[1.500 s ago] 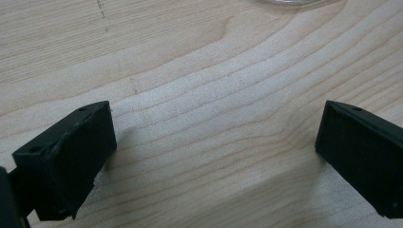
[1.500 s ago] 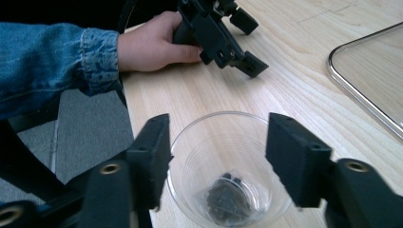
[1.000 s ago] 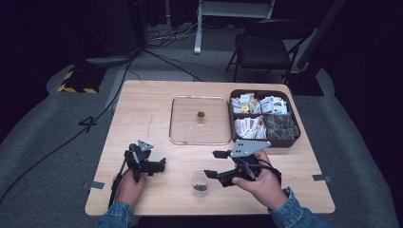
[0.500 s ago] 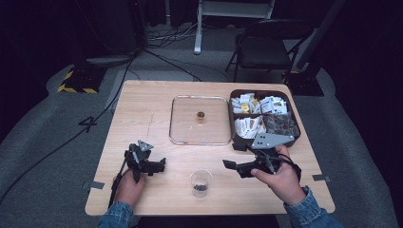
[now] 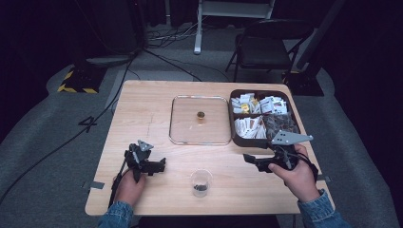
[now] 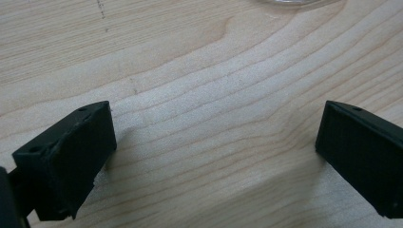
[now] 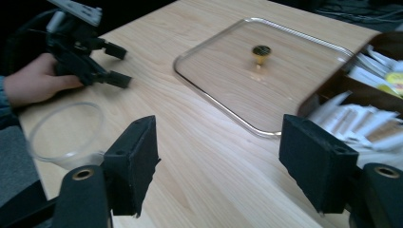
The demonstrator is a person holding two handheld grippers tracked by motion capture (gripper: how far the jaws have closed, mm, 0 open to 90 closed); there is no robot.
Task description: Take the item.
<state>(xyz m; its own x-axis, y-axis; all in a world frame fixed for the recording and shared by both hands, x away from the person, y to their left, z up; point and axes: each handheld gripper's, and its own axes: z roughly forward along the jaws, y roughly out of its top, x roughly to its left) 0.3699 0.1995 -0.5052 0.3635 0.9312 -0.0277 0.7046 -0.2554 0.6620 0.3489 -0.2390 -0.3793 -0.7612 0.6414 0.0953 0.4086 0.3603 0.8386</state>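
My left gripper (image 5: 159, 167) rests on the wooden table (image 5: 142, 109) near its front left, held by a hand. Its jaws stand wide open over bare wood, as the left gripper view (image 6: 218, 137) confirms. My right gripper (image 5: 252, 162) hovers at the front right, just in front of the brown box (image 5: 236, 137), open and holding nothing (image 7: 221, 142). A clear plastic cup (image 5: 201, 183) with something dark at its bottom stands between the two grippers. In the right gripper view the cup (image 7: 66, 135) is at the left, beyond my left jaw.
A square glass lid (image 5: 183, 118) with a small gold knob (image 5: 201, 115) lies flat at mid table; the lid (image 7: 228, 90) and knob (image 7: 261, 51) also show ahead of my right gripper. The brown box holds several paper packets (image 5: 259, 105). The left gripper (image 7: 90, 52) appears far off.
My right gripper has moved right, away from the cup, to the front of the brown box. The left gripper and the cup have stayed put.
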